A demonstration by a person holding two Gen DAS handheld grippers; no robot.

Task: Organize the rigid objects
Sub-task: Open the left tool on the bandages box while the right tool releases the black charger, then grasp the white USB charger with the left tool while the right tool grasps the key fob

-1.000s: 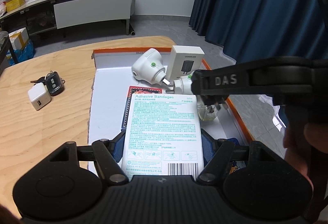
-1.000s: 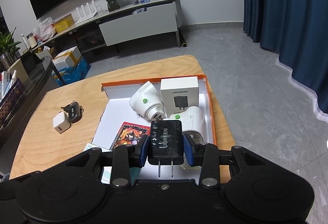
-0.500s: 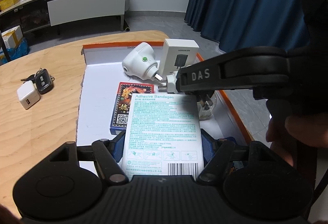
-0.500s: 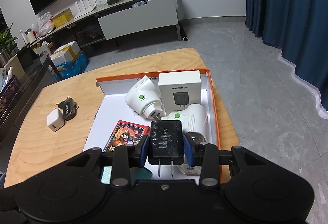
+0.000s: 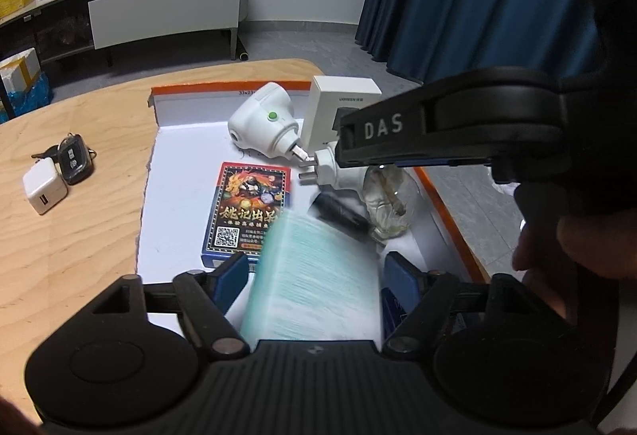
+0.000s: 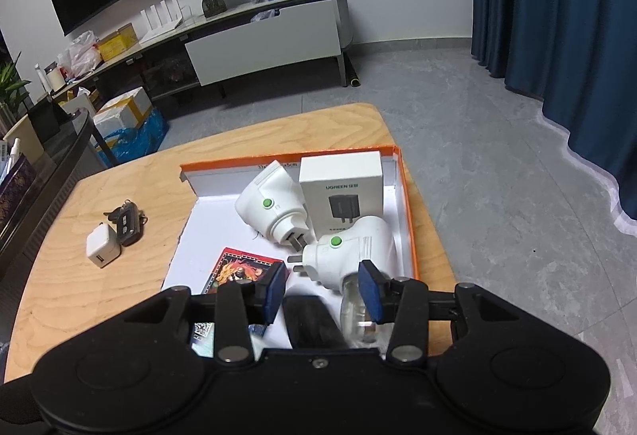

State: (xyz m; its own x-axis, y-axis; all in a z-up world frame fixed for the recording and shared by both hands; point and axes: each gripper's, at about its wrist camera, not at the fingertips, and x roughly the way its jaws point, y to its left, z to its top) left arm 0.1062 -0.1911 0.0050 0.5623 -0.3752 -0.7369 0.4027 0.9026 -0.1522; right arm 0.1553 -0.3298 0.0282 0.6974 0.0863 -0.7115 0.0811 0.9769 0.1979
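**A:** What were the grippers up to right then?

**B:** Left gripper was opening, blue pads clear of the adhesive bandage box, which showed as a teal blur between them over the tray. Right gripper was opening too, with the black UGREEN charger blurred below its spread pads, not pinched.

**A:** And the rest of the stuff?

**B:** All in the orange-rimmed tray on the wooden table. Nearest was the card deck box, lying flat, with a small glass bottle to its right by the charger. Past those, two white smart plugs with green buttons lay on their sides, prongs nearly meeting. A white UGREEN box stood against the far corner.

**A:** Anything outside the tray?

**B:** Yep, a white USB charger cube touching a car key fob, off to the left on the table.
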